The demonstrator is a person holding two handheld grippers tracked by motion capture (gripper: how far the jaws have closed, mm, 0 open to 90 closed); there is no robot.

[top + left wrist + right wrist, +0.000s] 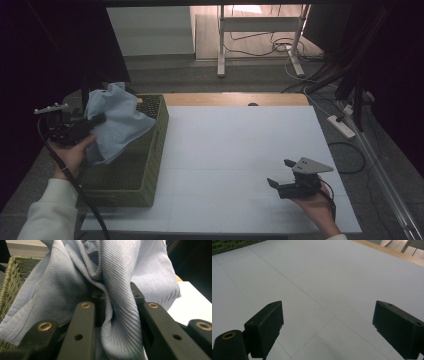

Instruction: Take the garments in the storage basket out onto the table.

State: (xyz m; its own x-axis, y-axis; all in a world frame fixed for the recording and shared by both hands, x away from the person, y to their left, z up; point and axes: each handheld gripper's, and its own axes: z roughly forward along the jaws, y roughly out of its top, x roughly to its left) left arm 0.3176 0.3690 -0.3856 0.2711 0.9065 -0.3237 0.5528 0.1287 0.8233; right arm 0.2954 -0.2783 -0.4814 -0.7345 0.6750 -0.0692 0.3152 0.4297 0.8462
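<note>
Holding a light blue knit garment (118, 121) up over the woven green basket (150, 165), the left gripper (95, 121) has its jaws pinching a gathered fold of the ribbed fabric, as the left gripper view makes plain: the cloth (117, 315) bunches between the two black jaws and spills out above them. The garment hangs partly above the basket's near-left part and drapes down toward its inside; whether its lower edge touches the basket floor cannot be told.

The right gripper (281, 178) rests in the person's hand low over the white counter (240, 150), well to the right of the basket, its jaws spread wide with nothing between them, only bare counter (324, 277) beyond.

Judging by this, the grasp is done and the garment is lifted, but it is neither clear of the basket nor laid out. What seems left is to carry it across to the open counter beside the basket, where the idle gripper could take a second edge.
</note>
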